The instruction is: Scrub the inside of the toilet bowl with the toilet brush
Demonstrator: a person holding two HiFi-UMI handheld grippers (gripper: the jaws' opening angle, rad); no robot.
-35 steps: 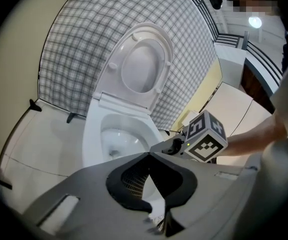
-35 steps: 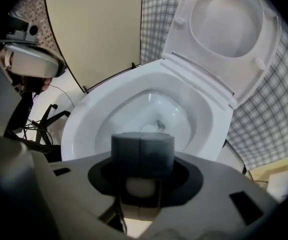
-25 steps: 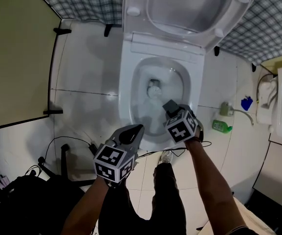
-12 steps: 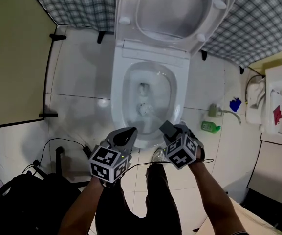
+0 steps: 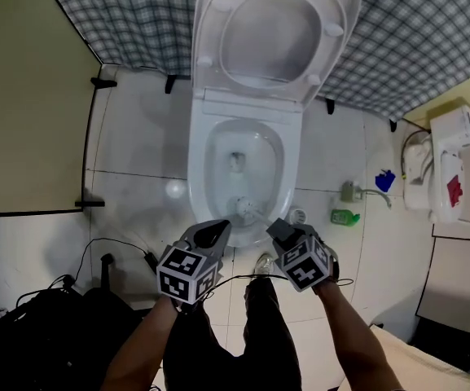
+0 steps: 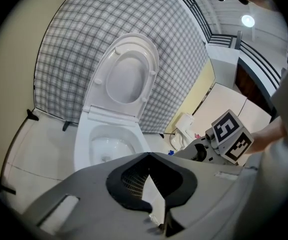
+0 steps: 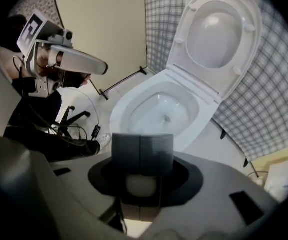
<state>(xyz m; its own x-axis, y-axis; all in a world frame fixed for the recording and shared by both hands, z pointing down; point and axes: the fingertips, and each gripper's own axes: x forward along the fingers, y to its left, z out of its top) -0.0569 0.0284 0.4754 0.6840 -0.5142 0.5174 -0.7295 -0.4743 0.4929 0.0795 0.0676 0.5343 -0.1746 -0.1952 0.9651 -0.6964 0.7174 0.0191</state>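
Right gripper [image 7: 141, 151]: fingers clamped on the toilet brush [image 5: 246, 208] handle, a smooth white round shaft sitting between the dark grey pads. Left gripper [image 6: 147, 156]: fingers closed tip to tip, nothing in them, just beside the right one. The bristle head is over the front inside of the toilet bowl [image 5: 198, 169]; contact unclear. The bowl is oval glossy white ceramic. The seat and lid [image 5: 271, 35] are up against the checked wall [image 5: 422, 39].
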